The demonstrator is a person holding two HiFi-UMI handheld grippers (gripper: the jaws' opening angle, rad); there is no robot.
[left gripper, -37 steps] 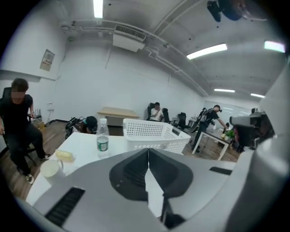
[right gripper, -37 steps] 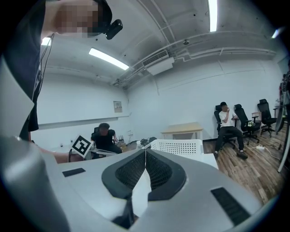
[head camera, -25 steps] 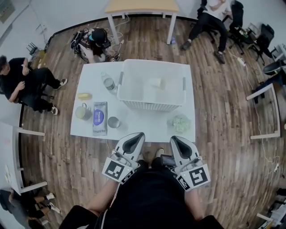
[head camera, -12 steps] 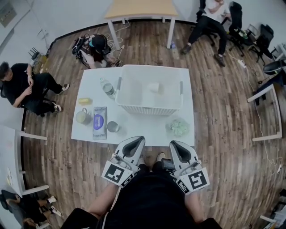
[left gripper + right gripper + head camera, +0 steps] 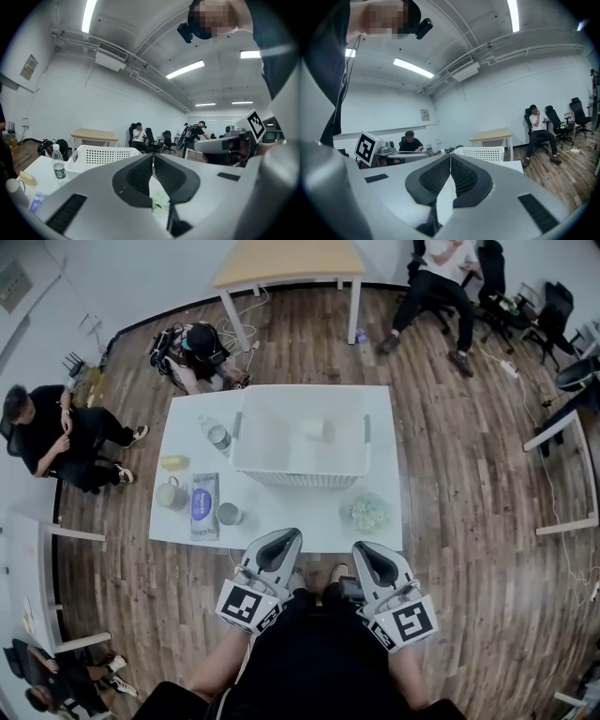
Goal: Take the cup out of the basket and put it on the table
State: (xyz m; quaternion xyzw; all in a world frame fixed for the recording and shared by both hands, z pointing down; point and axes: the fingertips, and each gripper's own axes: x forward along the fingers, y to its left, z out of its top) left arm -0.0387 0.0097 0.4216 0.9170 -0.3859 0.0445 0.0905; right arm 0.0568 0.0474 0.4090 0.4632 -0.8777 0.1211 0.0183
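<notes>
The white cup point(image 5: 316, 428) lies inside the white slatted basket point(image 5: 251, 454) at the far middle of the white table point(image 5: 300, 521). My left gripper point(image 5: 285, 538) and right gripper point(image 5: 362, 549) hang side by side close to my body, just short of the table's near edge and well away from the basket. Both are shut with nothing between the jaws. The left gripper view shows the closed left gripper point(image 5: 153, 157) pointing towards the basket point(image 5: 101, 154). In the right gripper view the closed right gripper point(image 5: 450, 161) has the basket point(image 5: 480, 153) behind it.
Left of the basket stand a water bottle point(image 5: 216, 434), a yellow item point(image 5: 174, 462), a pale mug point(image 5: 172, 494), a blue packet point(image 5: 202, 505) and a small metal cup point(image 5: 228, 514). A green crumpled wad point(image 5: 366, 513) lies at the near right. People sit around the room.
The head view has shifted, so the table and basket sit slightly lower and further left in the frame. Both grippers stay shut in front of my body.
</notes>
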